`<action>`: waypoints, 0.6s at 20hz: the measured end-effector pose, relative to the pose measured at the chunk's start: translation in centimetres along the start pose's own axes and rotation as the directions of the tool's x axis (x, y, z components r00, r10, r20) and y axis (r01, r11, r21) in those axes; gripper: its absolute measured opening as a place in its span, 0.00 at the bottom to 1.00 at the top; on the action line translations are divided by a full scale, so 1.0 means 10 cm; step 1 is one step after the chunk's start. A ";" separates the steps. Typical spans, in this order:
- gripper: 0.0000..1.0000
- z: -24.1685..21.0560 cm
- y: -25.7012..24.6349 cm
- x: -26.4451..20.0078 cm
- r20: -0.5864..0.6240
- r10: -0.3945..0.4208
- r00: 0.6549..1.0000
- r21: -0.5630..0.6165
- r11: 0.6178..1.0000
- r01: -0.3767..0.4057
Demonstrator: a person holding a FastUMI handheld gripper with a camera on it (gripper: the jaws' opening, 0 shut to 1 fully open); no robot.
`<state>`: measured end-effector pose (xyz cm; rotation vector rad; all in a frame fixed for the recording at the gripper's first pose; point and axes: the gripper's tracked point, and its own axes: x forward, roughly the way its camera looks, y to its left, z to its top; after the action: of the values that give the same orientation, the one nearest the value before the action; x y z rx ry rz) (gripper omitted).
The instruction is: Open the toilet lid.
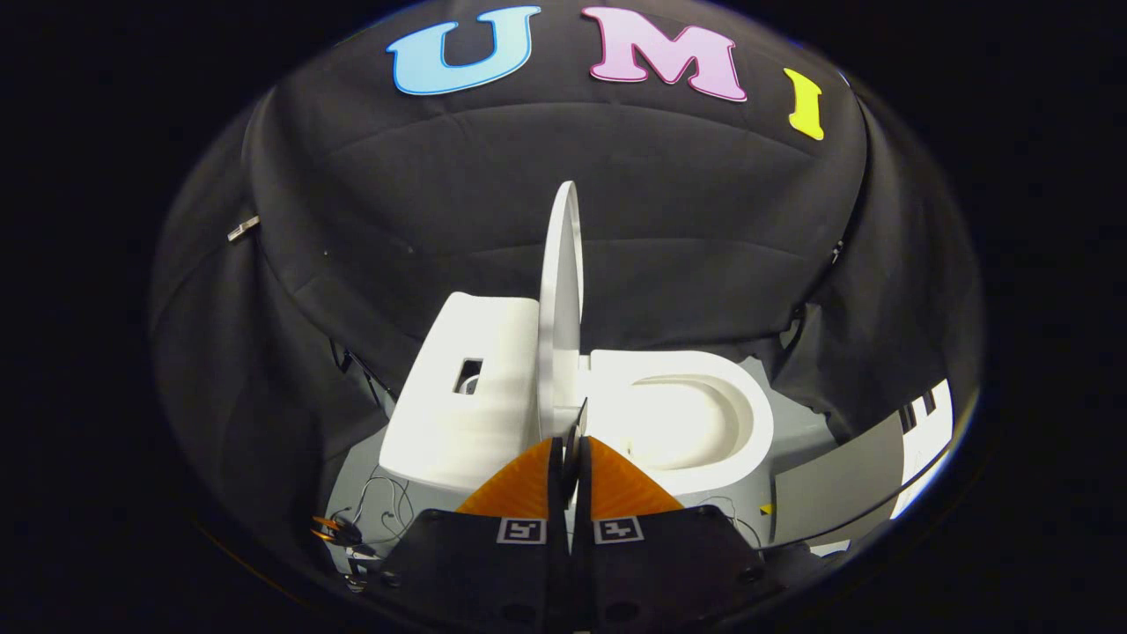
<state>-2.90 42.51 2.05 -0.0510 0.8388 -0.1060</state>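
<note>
White porcelain lies directly ahead of the gripper, whose two fingers I read as closed together, tip against tip, with nothing held between them; only a thin dark seam separates them. Just beyond the fingertips stands the toilet lid, seen edge-on. It is raised to upright or nearly so, its long axis vertical, its lower hinged end close above the fingertips and its free end pointing up against the booth wall. The lid sits almost in line with the seam between the fingers, so the gripper's forward axis meets the lid's thin edge rather than its broad face. To the right of the lid the bowl is exposed, its opening facing upward and its long axis running off to the right, away from the lid. To the left of the lid sits the tank, with a rectangular hole in its top; whether the lid touches the tank I cannot tell. Loose cables lie on the floor near the base, left of the fingers. My judgement: the lid is already open, and the remaining move is a clean withdrawal without nudging the lid rightward toward the bowl.
</note>
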 end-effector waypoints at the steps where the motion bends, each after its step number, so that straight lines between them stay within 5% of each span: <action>1: 0.05 -0.01 0.07 0.01 0.007 -0.006 1.000 -0.020 1.000 0.006; 12: 0.10 -0.03 0.43 0.05 0.003 0.007 1.000 -0.056 0.998 -0.007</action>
<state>-2.47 46.73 1.05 -0.1014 0.8389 -0.0759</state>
